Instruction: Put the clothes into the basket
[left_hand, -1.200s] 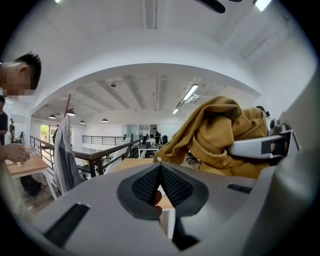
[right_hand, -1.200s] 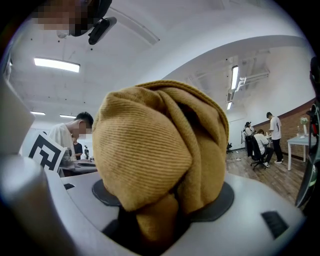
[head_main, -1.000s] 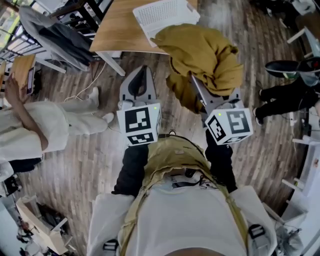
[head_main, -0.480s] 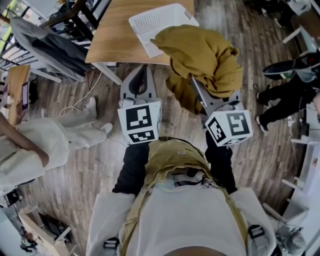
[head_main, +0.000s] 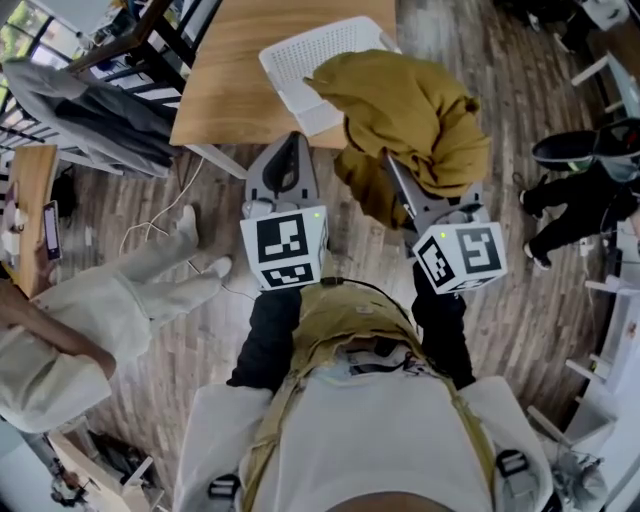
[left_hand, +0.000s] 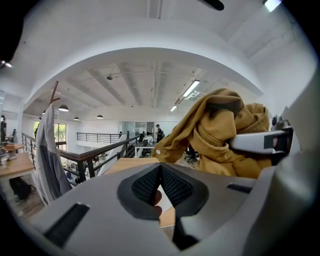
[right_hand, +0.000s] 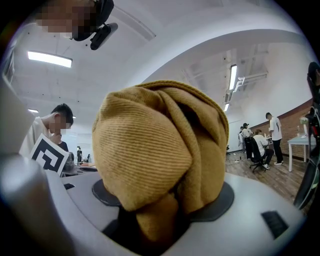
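Wooden table (head_main: 240, 85) on plank floor (head_main: 195, 350) bears white basket (head_main: 305, 65) near mustard garment (head_main: 410, 110).

From the head view I see a wooden desk (head_main: 235, 90) standing on a plank floor (head_main: 170, 350). Left of it a grey coat (head_main: 90, 120) hangs on a dark rack, and a white cable (head_main: 150, 225) trails over the boards below. A seated person in pale clothes (head_main: 90, 320) stretches both legs toward the desk's leg. At the left edge I make out a dark phone (head_main: 50, 243) by a smaller wooden top. On the right a person in dark clothes (head_main: 585, 190) sits near white furniture. Further off I see a black railing (left_hand: 100, 152), ceiling strip lights (left_hand: 191, 88), and people (right_hand: 272, 135) by a brick wall.
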